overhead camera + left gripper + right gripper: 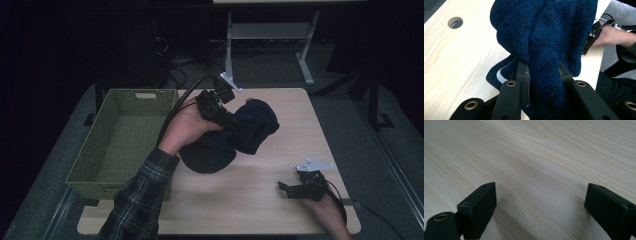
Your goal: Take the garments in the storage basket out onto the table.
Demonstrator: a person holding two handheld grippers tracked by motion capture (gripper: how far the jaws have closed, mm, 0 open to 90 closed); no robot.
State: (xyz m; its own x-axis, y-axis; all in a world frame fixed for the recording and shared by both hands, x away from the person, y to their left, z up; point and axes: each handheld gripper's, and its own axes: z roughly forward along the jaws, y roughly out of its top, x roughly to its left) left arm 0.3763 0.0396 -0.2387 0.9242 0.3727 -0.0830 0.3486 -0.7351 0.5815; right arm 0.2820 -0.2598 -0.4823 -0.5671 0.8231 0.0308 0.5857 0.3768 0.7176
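**Already lifted: the knit garment hangs from the left gripper, basket waiting**

Clearly the work centres on a dark blue knitted garment [544, 37], bunched and gathered, most of it raised off the wooden table [250, 195] with its lower folds seeming to sag to the tabletop near the middle. The left gripper [543, 75] is clamped on a thick fold of the knit, jaws pressed into the fabric from both sides. To its left, at the table's edge, stands an olive woven basket [100, 150]; nothing can be seen lying in it. That suggests the pick-up is done and the carry across and release into the basket remain, though this is only a judgement. The right gripper [290, 190] rests low near the table's near right corner, well apart from the garment, jaws spread wide over bare wood.

Whether the garment is a sweater or a hat is hard to tell, so crumpled is it. A pale mark shows on a lower fold, unreadable. The room behind is too dark to make out.
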